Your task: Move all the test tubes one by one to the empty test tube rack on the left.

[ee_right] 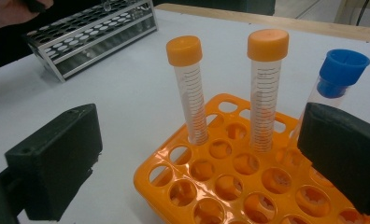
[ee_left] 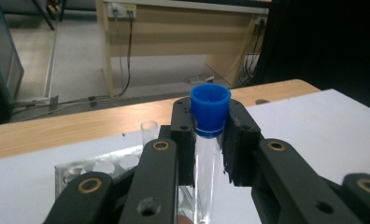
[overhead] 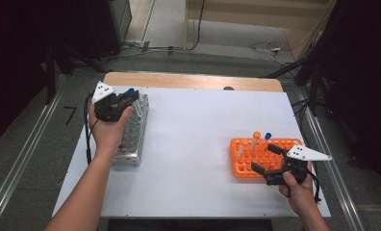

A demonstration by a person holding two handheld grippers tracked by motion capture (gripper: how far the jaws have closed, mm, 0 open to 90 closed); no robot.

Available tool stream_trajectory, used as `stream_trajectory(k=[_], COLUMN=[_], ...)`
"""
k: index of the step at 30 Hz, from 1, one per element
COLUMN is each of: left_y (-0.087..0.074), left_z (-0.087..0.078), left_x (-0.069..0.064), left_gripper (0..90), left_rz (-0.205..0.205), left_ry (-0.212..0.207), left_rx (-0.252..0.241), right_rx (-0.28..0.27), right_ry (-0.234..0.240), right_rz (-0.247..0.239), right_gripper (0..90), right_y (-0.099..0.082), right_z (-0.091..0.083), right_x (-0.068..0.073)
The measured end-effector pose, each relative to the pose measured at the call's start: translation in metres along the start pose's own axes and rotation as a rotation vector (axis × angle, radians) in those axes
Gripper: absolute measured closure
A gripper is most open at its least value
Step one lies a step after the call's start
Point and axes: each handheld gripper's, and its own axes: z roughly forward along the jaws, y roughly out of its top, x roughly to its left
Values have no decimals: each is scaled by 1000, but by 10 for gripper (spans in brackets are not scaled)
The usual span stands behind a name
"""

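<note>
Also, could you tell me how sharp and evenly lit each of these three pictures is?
High view: the white table is bright, the surroundings dark. Left gripper view: the blue-capped tube is sharp, the near jaw arms soft. Right gripper view: the orange rack is crisp, with glossy glare.

From my remote seat I count two racks on the table: one metal rack (overhead: 133, 130) and one orange rack (overhead: 256, 156). Orange-capped tubes (ee_right: 188, 88) number two; blue-capped tubes (ee_right: 339, 77) number two, one in each gripper view. Two grippers are at work.
</note>
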Motion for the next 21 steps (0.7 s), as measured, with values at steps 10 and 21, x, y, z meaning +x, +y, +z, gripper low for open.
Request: stream_trajectory(k=[10,21], left_y=[3,-6], left_z=[21,29], left_x=[8,9], left_gripper=[766,766], left_rz=[1,6], left_ry=[61,90], left_rx=[-9,54], right_rx=[4,5], right_ry=[-2,-6], right_rz=[2,3], right_gripper=[0,0], right_y=[-1,-1], right_z=[1,1], right_x=[0,-1])
